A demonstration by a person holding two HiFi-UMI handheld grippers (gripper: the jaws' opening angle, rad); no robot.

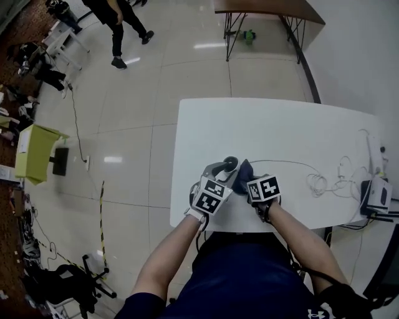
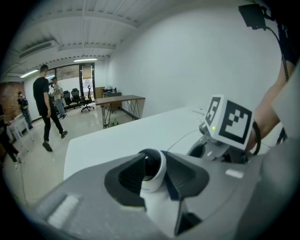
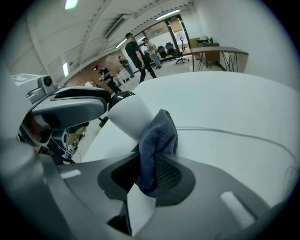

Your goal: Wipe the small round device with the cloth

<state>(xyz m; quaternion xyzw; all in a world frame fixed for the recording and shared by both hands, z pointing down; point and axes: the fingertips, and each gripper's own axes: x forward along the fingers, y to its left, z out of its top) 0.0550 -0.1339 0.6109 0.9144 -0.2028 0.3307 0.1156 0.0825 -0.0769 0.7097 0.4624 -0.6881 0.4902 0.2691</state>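
- White table seen from above; a person's two forearms reach over its near edge, each hand holding a gripper.
- On the person's left, the left gripper has its jaws clamped on the small round device. The device has a white body topped by a glossy black dome and sits between the two dark pads.
- On the person's right, the right gripper has its jaws closed on a dark blue cloth, which is bunched up and sticks out past the jaws.
- In the right gripper view the cloth touches the device's white side, and the device is tilted.
- In the head view both grippers meet over the table's near edge, with the device and cloth side by side just beyond them.
- Thin white cables lie on the right part of the table, well apart from the grippers.
- Beyond the table is a pale tiled floor, where a person in dark clothes walks, and a wooden desk stands by the wall.
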